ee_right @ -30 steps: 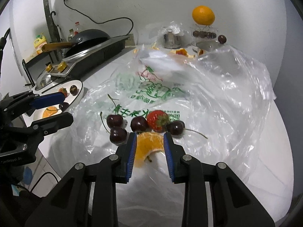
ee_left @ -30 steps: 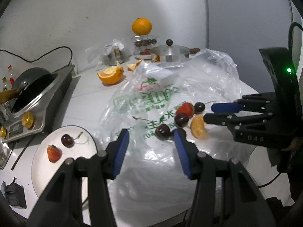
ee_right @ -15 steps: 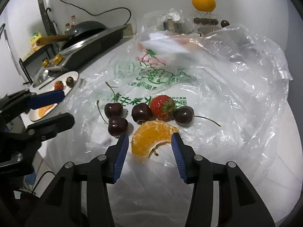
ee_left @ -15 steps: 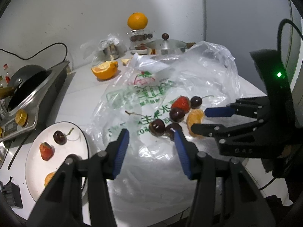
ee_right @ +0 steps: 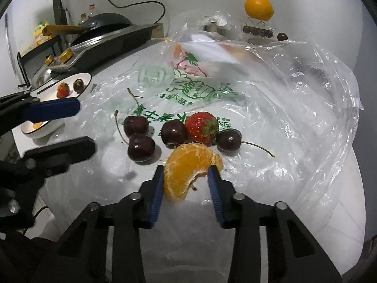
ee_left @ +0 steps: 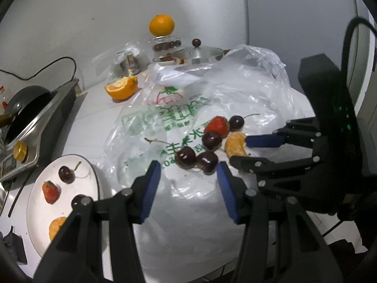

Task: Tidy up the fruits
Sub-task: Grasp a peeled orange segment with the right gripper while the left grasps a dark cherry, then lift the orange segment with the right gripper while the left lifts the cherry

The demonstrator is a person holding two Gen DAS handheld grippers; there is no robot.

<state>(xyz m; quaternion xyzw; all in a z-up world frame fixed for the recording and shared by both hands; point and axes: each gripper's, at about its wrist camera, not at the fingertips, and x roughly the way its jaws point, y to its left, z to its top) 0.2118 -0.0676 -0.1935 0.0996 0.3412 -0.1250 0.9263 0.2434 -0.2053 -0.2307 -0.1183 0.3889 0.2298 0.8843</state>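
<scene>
On a clear plastic bag (ee_right: 271, 99) lie an orange segment (ee_right: 188, 167), a strawberry (ee_right: 201, 127) and several dark cherries (ee_right: 141, 147). My right gripper (ee_right: 186, 172) is open, its jaws on either side of the orange segment, which rests on the bag. In the left wrist view the segment (ee_left: 235, 145) sits between the right gripper's fingers (ee_left: 264, 140). My left gripper (ee_left: 188, 172) is open and empty, just in front of the cherries (ee_left: 186, 156). A white plate (ee_left: 37, 202) at the left holds a cherry (ee_left: 66, 174), a strawberry (ee_left: 50, 191) and an orange piece (ee_left: 56, 226).
A stove with a black pan (ee_left: 21, 108) stands at the left. At the back are a cut orange (ee_left: 121, 87), a whole orange (ee_left: 161, 24) on a glass container, a lidded pot (ee_left: 200, 53) and a wrapped metal cup (ee_left: 128, 61). The table edge runs close in front.
My right gripper has opened wider and moved forward around the orange segment. My left gripper has drifted slightly closer to the cherries; the plate shows more fully.
</scene>
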